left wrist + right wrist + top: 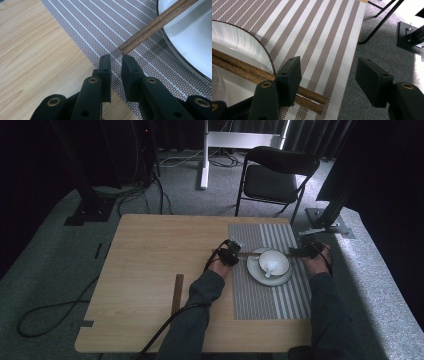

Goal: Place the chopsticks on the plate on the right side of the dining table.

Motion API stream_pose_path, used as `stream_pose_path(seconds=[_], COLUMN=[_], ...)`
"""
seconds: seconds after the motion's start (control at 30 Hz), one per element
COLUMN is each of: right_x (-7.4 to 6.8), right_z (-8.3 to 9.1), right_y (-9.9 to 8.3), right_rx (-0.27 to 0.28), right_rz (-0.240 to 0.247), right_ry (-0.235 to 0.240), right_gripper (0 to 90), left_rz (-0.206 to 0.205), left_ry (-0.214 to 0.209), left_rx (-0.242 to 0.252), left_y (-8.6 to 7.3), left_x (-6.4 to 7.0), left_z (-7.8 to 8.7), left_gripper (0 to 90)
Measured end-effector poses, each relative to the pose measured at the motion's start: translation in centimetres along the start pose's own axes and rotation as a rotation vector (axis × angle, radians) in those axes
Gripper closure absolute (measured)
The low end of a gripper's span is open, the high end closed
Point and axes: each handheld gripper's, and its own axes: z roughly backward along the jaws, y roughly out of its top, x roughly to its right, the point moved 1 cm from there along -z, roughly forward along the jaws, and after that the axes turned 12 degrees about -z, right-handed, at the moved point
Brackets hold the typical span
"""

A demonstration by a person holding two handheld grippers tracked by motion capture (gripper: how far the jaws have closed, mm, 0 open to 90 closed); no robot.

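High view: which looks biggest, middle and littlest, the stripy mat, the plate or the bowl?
1. Stripy mat, by far the biggest.
2. Plate, which sits on the mat.
3. Bowl, littlest, inside the plate's rim.
They sit together, so camera nearness does not confuse this.

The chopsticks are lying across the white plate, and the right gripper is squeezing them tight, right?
Not quite. The chopsticks do lie across the white plate, but the right gripper isn't squeezing them. In the right gripper view its jaws stand wide apart, and the chopstick ends rest on the striped placemat.
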Motion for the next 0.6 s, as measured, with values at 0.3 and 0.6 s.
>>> stream_pose_path(seconds=[0.3,0.6], right_x=[0.2,0.7], right_z=[0.5,2.3], right_y=[0.0,-0.4], right_rx=[0.022,0.073], right_rz=[-0.012,-0.037], right_ry=[-0.008,0.006], right_gripper=[36.5,36.4], left_rz=[0.001,0.007], left_ry=[-0.007,-0.01], left_rx=[0.009,0.018], left_y=[0.0,-0.7], left_x=[0.2,0.1], left_z=[0.2,1.2], left_gripper=[77.6,75.2])
